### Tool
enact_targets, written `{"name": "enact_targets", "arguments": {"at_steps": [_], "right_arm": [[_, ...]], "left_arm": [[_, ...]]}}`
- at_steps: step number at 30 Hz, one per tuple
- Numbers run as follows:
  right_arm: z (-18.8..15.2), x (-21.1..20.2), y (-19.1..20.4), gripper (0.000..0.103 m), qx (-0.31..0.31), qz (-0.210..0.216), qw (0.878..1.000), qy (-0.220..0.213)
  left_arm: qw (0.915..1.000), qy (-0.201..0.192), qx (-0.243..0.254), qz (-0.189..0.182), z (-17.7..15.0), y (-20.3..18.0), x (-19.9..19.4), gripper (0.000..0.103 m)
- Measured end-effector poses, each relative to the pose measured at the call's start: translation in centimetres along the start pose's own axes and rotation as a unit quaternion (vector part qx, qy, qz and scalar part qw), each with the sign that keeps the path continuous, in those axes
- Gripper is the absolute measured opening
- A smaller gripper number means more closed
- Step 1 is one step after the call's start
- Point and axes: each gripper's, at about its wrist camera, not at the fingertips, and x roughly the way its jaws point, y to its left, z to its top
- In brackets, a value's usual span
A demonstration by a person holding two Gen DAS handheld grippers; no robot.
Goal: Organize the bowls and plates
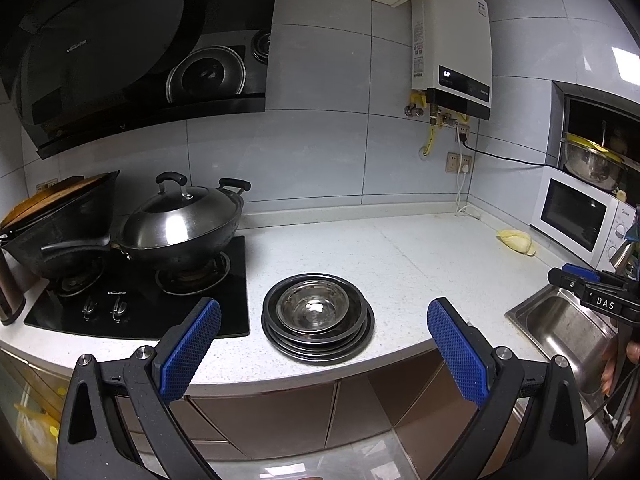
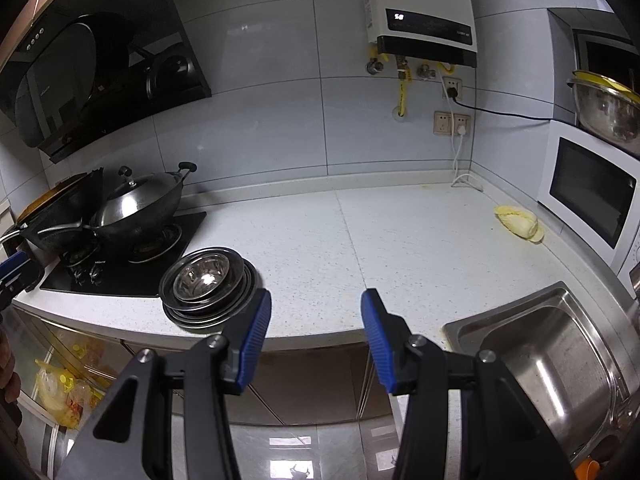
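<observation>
Two claws: you are holding both back from the counter edge, over the floor and cabinet fronts, pointing down toward the worktop.
Left claw [image 1: 324,344]: it is standing wide apart with nothing between its blue pads [image 1: 192,348]; the stack is lying straight ahead of it, well clear of the tips.
Right claw [image 2: 316,328]: it is standing partly spread and gripping nothing; the stack is sitting off to its left, the sink [image 2: 560,344] off to its right.
Stack [image 1: 318,316]: several dark-rimmed plates are lying nested on the white counter [image 1: 400,260], just beside the stove [image 1: 140,300] and near the front edge, with a shiny steel bowl [image 1: 313,307] resting in the top plate.
Handling, as a judgement: you are probably dealing with thin metal ware, stiff, fairly light piece by piece, and slick against the pads; it is unlikely to break but likely to slide or clatter.
Where to grip: you are best pinching a rim, one pad inside and one outside; the bowl's raised rim is offering the easiest bite, while the plate rims are lying close together.
Bowl contents: it is looking empty, showing only a bright glare at the bottom.
Sink contents: its basin is showing nothing inside in the part you can see.
Covered wok [image 1: 180,224]: its lid is hiding whatever it holds.
</observation>
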Motion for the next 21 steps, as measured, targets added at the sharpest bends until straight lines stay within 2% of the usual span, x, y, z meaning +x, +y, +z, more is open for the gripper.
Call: {"name": "enact_targets", "arguments": {"at_steps": [12,21], "right_arm": [[0.3,1.0,1.6,0.045,-0.036,0.017,0.999,0.003],[0.1,1.8,1.3,0.045,-0.043,0.017,0.999,0.016]], "left_arm": [[0.9996,-0.001,-0.014,0.024,-0.2,1.1,-0.4,0.101],[0.9998,0.006,-0.010,0.019,-0.4,0.6,0.2,0.101]]}}
